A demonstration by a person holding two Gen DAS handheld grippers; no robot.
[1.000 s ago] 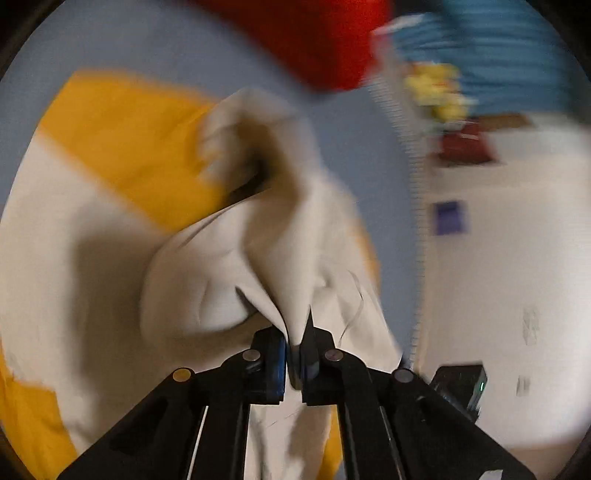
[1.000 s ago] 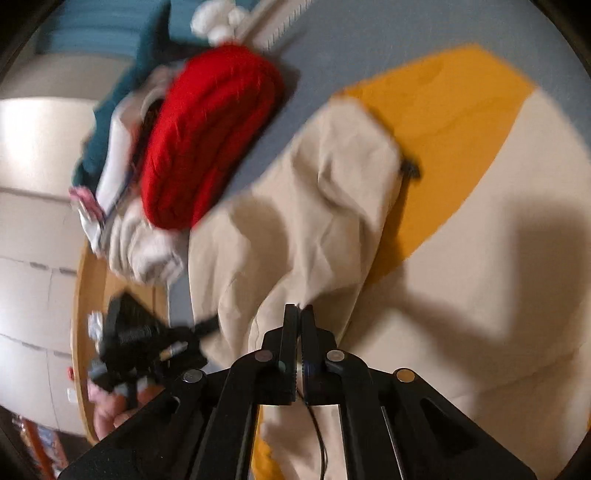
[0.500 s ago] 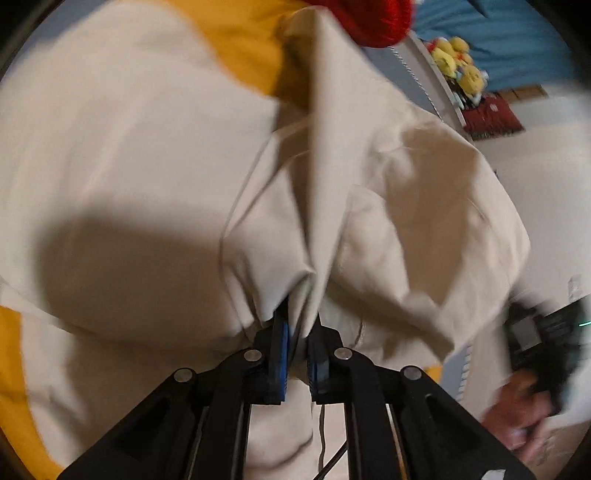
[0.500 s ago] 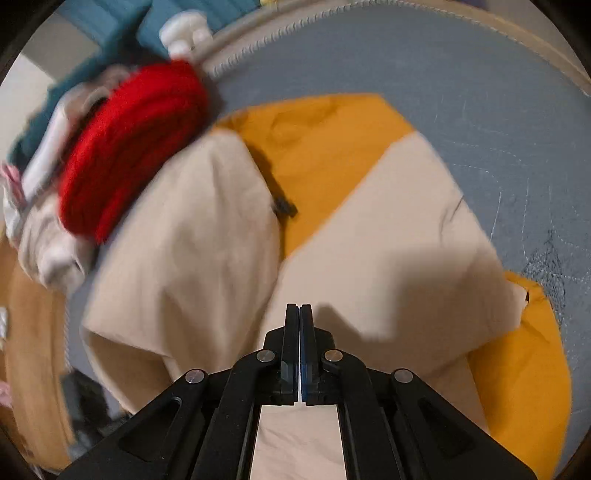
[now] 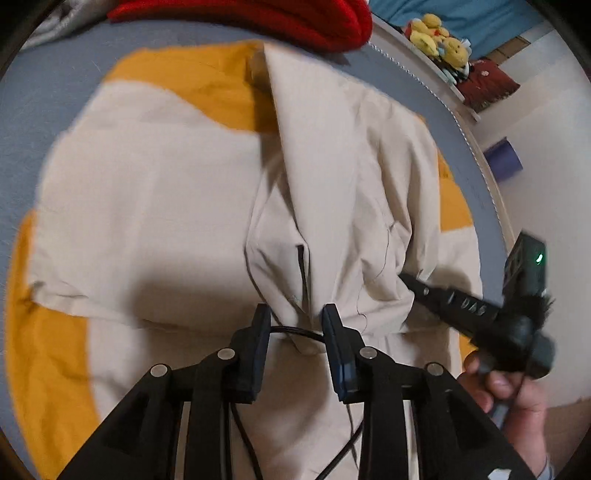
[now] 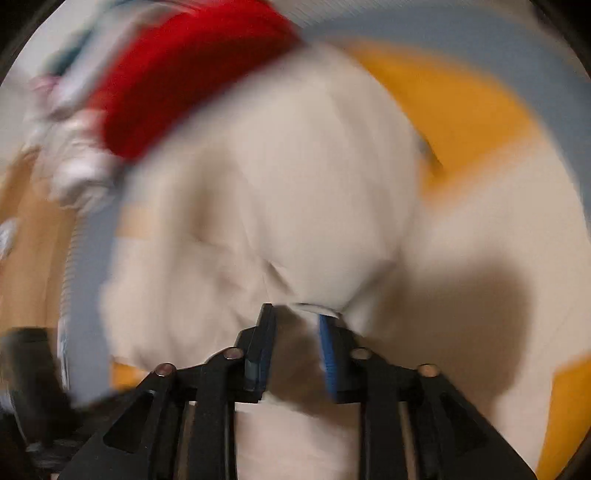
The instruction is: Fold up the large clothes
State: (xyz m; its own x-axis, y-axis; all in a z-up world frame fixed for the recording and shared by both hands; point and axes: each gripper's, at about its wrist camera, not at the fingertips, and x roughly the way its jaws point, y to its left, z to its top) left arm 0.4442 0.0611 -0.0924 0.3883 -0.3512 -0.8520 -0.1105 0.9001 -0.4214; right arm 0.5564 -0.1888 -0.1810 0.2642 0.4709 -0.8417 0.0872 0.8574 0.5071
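A large cream and mustard-yellow garment [image 5: 166, 184] lies spread on a blue-grey bed [image 5: 29, 110]. One cream flap [image 5: 351, 166] is folded over its middle. My left gripper [image 5: 297, 321] hovers low over the flap's near end. Its jaws are opening, and a loose fold of cream cloth sits between them without being pinched. My right gripper [image 5: 406, 280] comes in from the right, held by a hand [image 5: 517, 395], with its tip at the flap's edge. The right wrist view is blurred. There the right gripper [image 6: 295, 321] has its jaws opening over the cream cloth [image 6: 277, 184], and a cloth edge lies at the fingertips.
A red knit garment [image 5: 258, 14] lies at the bed's far edge, with pale clothes [image 6: 74, 166] beside it. Yellow plush toys [image 5: 436, 33] sit beyond the bed's rim. A purple object [image 5: 502, 158] is on the floor at right. A black cord [image 5: 291, 330] runs under my left gripper.
Both grippers have come down with the cream flap, which now lies across the garment. The left jaws, earlier pinched on the fold, have parted. The right jaws have parted too.
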